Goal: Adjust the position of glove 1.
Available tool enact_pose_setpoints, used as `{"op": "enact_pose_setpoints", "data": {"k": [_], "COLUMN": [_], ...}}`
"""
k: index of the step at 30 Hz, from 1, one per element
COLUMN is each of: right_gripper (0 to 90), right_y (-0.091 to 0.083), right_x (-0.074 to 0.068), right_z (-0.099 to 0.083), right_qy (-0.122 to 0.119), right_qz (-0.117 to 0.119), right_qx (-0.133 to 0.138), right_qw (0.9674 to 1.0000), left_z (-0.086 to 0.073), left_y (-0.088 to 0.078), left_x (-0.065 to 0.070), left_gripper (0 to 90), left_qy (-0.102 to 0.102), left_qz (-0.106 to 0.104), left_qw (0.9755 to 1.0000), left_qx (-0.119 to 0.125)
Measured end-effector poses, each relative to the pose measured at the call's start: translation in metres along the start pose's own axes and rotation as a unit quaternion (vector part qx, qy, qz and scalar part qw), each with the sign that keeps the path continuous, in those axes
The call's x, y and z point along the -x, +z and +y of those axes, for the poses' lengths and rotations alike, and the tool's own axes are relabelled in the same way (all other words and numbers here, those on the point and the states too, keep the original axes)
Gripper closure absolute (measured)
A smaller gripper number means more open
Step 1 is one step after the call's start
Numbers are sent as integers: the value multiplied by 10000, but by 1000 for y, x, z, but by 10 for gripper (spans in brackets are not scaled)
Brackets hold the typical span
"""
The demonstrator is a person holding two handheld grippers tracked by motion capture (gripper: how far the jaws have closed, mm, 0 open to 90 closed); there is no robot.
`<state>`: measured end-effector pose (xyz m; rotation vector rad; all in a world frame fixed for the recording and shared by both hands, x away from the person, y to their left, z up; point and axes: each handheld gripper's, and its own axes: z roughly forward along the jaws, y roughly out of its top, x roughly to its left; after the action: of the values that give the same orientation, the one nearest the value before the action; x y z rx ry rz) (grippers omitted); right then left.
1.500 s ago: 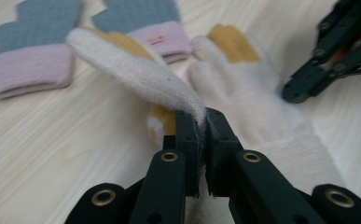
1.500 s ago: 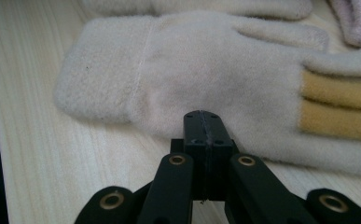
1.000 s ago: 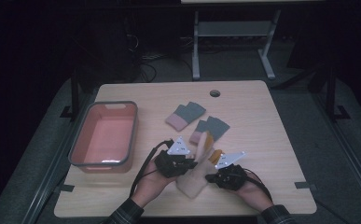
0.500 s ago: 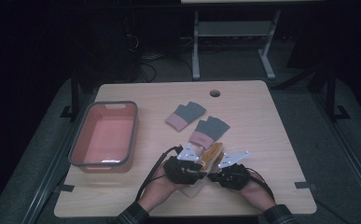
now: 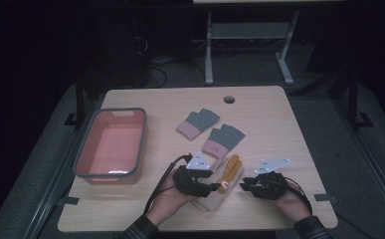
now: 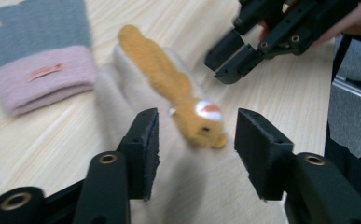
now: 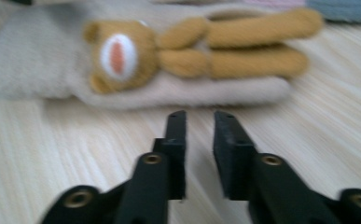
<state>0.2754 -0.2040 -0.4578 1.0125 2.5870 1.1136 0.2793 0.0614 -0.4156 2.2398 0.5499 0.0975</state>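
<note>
- High view: your left gripper (image 5: 215,186) sits at the near edge of the table (image 5: 279,129), its jaw tips at the cream sock (image 5: 211,201). A tan bear (image 5: 230,173) lies on top of that sock. Your right gripper (image 5: 244,185) is just to the right of the bear, apart from it. Two grey-and-pink socks (image 5: 198,123) (image 5: 223,140) lie further up the table, the nearer one just beyond the bear's far end. A pink bin (image 5: 111,144) stands at the left side, well apart from the socks.
- Left gripper view: your jaws stand apart and have just been opening. The bear (image 6: 169,88) lies between and beyond them on the sock (image 6: 136,93); neither pad presses on it. The bear's face points toward the camera. One grey-and-pink sock (image 6: 40,60) lies at upper left. The right gripper (image 6: 236,56) shows at upper right, over bare table.
- Right gripper view: your jaws stand slightly apart, have just been opening, and hold nothing. They rest short of the sock (image 7: 38,70), over bare table. The bear (image 7: 201,46) lies lengthwise across the sock, face at the left.
</note>
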Motion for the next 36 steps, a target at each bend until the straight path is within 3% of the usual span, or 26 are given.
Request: {"op": "enact_pose_setpoints", "data": {"k": [1, 2, 6, 9, 12, 14, 18, 23, 31, 33, 36], "right_gripper": [572, 439, 336, 322, 310, 308, 303, 303, 304, 303, 304], "right_y": [-2, -4, -6, -5, -4, -4, -2, -2, -2, -1, -1], "right_x": [3, 8, 22, 27, 32, 33, 32, 32, 32, 33, 32], "right_z": [-2, -7, -15, -17, -19, -19, -20, -20, -20, -20, -20], "right_qy": [10, 90, 242, 315, 323, 344, 275, 268, 253, 267, 267], "right_qz": [-108, -275, -566, -638, -745, -772, -827, -834, -846, -849, -853], "right_qx": [36, 52, 91, 96, 90, 63, 39, 52, 67, 67, 67], "right_qw": [9999, 9996, 9981, 9974, 9967, 9964, 9962, 9961, 9961, 9960, 9960], "left_z": [1, 2, 4, 4, 2, 1, 1, 2, 9, 10, 8], "left_y": [3, 11, 24, 33, 42, 44, 44, 36, 5, -2, -5], "left_x": [1, 3, 5, 7, 9, 10, 10, 8, -2, -4, -9], "left_gripper": [479, 463, 440, 399, 399, 469, 587, 675, 696, 696, 695], "left_qy": [15, 36, 91, 140, 263, 402, 449, 421, 397, 436, 429], "left_qz": [-5, 19, 115, 142, 314, 489, 490, 377, 274, 302, 155], "left_qw": [10000, 10000, 9997, 9994, 9984, 9971, 9969, 9978, 9988, 9986, 9989], "left_qx": [-15, -85, -202, -272, -395, -414, -414, -350, -61, -54, -101]}}
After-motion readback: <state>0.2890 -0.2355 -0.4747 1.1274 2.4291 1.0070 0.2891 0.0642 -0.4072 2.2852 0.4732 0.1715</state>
